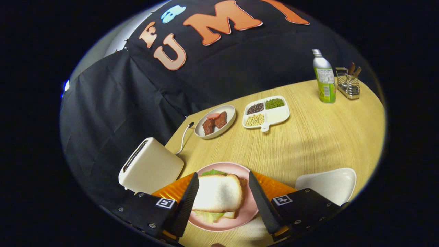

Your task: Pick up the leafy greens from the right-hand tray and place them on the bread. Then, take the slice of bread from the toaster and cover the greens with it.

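A slice of white bread lies on top of leafy greens on a pink plate. Green leaf edges poke out beyond and below the slice, with a lower bread slice under them. My gripper hangs above the plate, open, its fingers standing either side of the top slice without pressing on it. The cream toaster sits left of the plate, its slot showing dark. A white tray stands bare to the right of the fingers.
An orange mat lies under the pink plate. Farther back sit a bowl of meat pieces, a divided dish of beans, a green bottle and a wire rack. The toaster cable runs along the table's left edge.
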### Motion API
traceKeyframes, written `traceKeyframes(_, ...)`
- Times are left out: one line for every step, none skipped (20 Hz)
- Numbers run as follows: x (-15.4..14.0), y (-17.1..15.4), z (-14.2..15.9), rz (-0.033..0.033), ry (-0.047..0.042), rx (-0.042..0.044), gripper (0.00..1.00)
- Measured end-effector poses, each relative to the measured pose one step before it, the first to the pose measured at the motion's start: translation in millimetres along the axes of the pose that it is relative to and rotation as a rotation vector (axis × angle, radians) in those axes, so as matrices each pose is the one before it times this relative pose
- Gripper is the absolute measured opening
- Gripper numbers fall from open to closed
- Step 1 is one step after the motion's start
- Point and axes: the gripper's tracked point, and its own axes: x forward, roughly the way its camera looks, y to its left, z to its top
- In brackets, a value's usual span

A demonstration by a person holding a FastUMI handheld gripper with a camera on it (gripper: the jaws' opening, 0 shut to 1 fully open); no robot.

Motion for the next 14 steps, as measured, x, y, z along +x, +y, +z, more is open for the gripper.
traceKeyframes(-5.25, 2.57, 8.05, -0.00049, -0.03308, -0.00879, 0.92)
traceKeyframes(-3.07, 2.34, 9.96, -0.00567, -0.04081, -0.01494, 0.97)
traceKeyframes(-4.45, 1.79, 9.51, -0.00958, -0.04385, -0.02413, 0.97)
traceKeyframes(-3.90, -0.71, 10.72, -0.01954, -0.04443, -0.02907, 0.98)
traceKeyframes(-3.56, -0.31, 10.22, -0.02152, -0.04303, -0.03133, 0.98)
traceKeyframes(-3.90, 0.48, 10.11, -0.01432, -0.03865, -0.03078, 0.98)
traceKeyframes(-4.04, 5.26, 9.79, 0.00231, -0.03989, -0.02882, 0.98)
traceKeyframes(-3.73, 6.72, 11.34, 0.01178, -0.03853, -0.01854, 0.98)
traceKeyframes(-3.41, 6.10, 9.92, 0.01047, -0.03527, -0.00871, 0.98)
traceKeyframes(-3.42, 6.13, 10.90, 0.01100, -0.03493, -0.01065, 0.98)
traceKeyframes(-2.87, 4.04, 10.48, 0.00290, -0.03454, -0.01382, 0.98)
traceKeyframes(-2.43, 1.61, 10.09, -0.00502, -0.03508, -0.02066, 0.98)
traceKeyframes(-2.87, 0.62, 10.44, -0.01273, -0.03482, -0.02367, 0.98)
traceKeyframes(-1.94, -1.41, 9.41, -0.01829, -0.03044, -0.02436, 0.98)
